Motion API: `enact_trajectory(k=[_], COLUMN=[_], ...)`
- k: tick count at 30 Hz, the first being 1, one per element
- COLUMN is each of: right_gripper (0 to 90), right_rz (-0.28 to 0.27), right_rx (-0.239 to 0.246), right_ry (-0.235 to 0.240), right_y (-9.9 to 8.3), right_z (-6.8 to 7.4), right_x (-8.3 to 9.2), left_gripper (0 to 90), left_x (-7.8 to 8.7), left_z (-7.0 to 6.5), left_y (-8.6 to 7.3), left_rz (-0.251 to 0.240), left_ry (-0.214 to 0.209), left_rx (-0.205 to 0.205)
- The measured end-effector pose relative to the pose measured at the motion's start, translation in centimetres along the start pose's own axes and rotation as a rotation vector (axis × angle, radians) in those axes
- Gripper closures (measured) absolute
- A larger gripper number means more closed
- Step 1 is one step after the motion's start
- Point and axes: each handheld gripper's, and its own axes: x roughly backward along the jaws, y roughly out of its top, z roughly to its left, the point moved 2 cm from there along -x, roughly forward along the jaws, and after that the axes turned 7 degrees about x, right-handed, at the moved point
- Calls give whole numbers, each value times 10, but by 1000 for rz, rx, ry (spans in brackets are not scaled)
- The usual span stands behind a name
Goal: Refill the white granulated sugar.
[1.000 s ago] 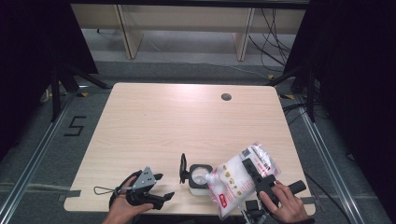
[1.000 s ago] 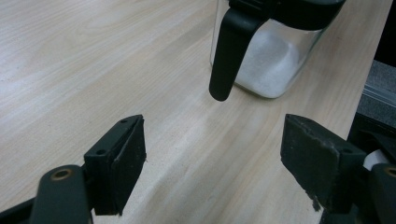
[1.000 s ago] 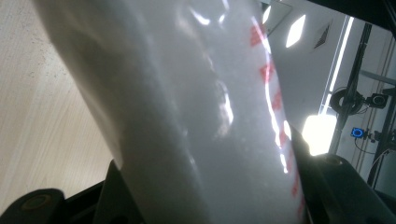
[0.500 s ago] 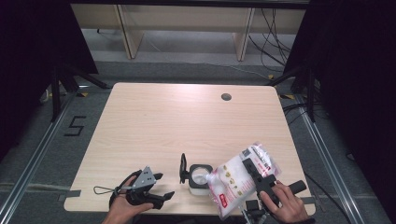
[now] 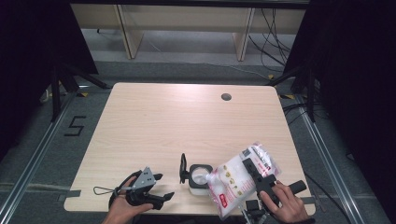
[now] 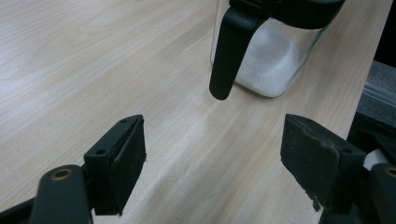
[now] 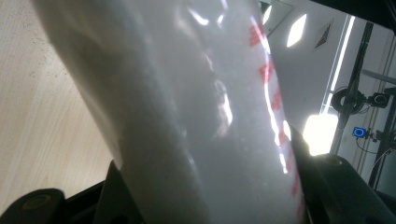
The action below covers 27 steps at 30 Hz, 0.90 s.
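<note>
A: High view: right claw [image 5: 254, 170] is clamped across a bag of white grains [image 5: 238, 179], tipped so its low corner sits over the open jar [image 5: 198, 175] just left of it. That's a pour pose.

B: Left claw [image 5: 161, 186]?

A: Jaws wide apart, nothing between them, resting on the table [image 5: 187, 121]. Jar [image 6: 271, 60] stands ahead of it, lid arm [image 6: 229, 51] hanging down. Probably parked there to steady the jar if it shifts.

B: Jar contents?

A: Some white grains at the bottom.
</note>
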Motion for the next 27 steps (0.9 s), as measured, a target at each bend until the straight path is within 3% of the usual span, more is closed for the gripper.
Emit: enact_trajectory(k=[1, 4, 5, 6, 8, 15, 17, 19, 21, 22, 26, 27], right_gripper=[515, 515, 515, 515, 515, 516, 516, 516, 516, 516, 516, 516], right_rz=[0, 1, 1, 1, 0, -1, 2, 0, 5, 0, 2, 6], right_rx=[0, -2, -3, -3, 2, -5, -5, -3, -3, -3, -8, 3], right_ry=[2, 0, 0, 0, 2, 9, 1, 1, 1, 1, 11, 13], right_y=[0, -1, -1, -1, 0, 0, 0, -1, -1, 0, 0, 0], right_z=[0, 0, 0, 0, 0, 0, -1, 0, -1, -1, 0, -1], right_x=[0, 0, 0, 0, 0, 0, 0, 0, 0, -1, 0, 0], left_gripper=[218, 218, 218, 217, 218, 218, 218, 218, 218, 218, 217, 217], left_x=[-1, 1, 0, 2, 0, 1, 1, 1, 1, 1, 2, 1], left_z=[-1, 1, 1, 2, 0, 1, 0, 0, 1, 0, 1, -1], left_y=[0, 0, 0, 0, 0, 0, 0, 0, 0, 0, -1, -1], left_rz=[-6, 6, -1, 19, -2, 6, -3, 0, 8, -2, 7, -6], left_ry=[-1, 4, 7, 17, 4, 5, 7, 11, -1, 6, 7, 2], left_rx=[9, -33, -8, -24, -7, -21, -3, -7, -36, -9, -20, -3])
